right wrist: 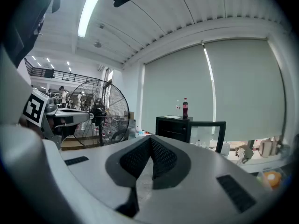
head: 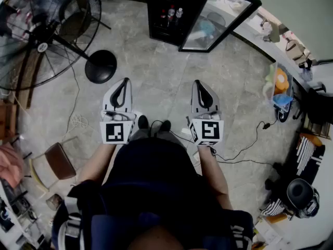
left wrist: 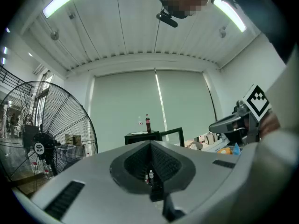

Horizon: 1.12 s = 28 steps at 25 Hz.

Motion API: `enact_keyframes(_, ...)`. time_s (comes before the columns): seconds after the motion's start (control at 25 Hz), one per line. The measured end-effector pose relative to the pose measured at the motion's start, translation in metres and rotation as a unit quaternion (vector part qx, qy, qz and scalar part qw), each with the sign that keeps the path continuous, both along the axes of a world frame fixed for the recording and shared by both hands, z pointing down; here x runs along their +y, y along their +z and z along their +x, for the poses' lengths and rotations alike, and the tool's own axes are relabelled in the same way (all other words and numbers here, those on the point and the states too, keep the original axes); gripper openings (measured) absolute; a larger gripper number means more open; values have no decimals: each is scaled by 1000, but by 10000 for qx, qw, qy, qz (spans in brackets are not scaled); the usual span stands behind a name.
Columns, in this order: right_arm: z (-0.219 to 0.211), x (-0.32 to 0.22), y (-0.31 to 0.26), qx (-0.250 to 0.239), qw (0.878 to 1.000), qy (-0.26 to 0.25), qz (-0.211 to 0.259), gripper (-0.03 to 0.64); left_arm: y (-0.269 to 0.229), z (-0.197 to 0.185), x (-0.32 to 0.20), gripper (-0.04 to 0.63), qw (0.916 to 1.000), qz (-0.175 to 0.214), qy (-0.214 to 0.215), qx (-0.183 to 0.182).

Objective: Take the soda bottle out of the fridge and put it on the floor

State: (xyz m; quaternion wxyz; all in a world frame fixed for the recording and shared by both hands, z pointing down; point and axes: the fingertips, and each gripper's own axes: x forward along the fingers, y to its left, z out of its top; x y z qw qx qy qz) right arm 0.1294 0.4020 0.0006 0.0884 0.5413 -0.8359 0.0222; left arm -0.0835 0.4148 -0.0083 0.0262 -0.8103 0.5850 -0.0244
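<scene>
- A dark soda bottle (right wrist: 185, 108) with a red band stands upright on top of the black fridge (right wrist: 173, 127).
- A small clear bottle (right wrist: 177, 105) stands just beside it on the same top.
- In the head view, a few more bottles (head: 170, 13) stand inside the fridge. They are too small to tell what they are.
- The fridge's glass door (head: 221, 20) hangs wide open, off to the right.
- The fridge is well apart from the person, across a stretch of grey floor (head: 156, 61).
- The left gripper (head: 125, 82) has its jaws pressed together, and nothing is between them.
- The right gripper (head: 197, 84) has its jaws pressed together too, and it holds nothing.
- Both grippers sit side by side in front of the person's body. They point toward the fridge and touch nothing.
- The person's shoes (head: 154, 124) show on the floor between the two grippers.
- A big round fan (head: 41, 30) stands on the left, with its black round base (head: 100, 66) near the left gripper.
- A brown chair (head: 59, 160) sits low on the left.
- A thin black cable (head: 250, 145) lies on the floor to the right.
</scene>
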Motion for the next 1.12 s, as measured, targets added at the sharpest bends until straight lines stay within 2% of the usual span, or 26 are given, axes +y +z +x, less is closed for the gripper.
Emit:
enact_keyframes(0.96,-2,-7,4,-109,9997,-197,-31,20,2,3,-9,23,10000,-40,60,-35)
enact_keyframes(1.04,-3,-8,4,-129,9996,-246,-57,44,3,2,-10,23,9999,-42,65,-64)
enact_keyframes(1.12,-6,-10,5,-168,9994,-292,-86,114,4,-1,-9,23,9999,-56,61,-75)
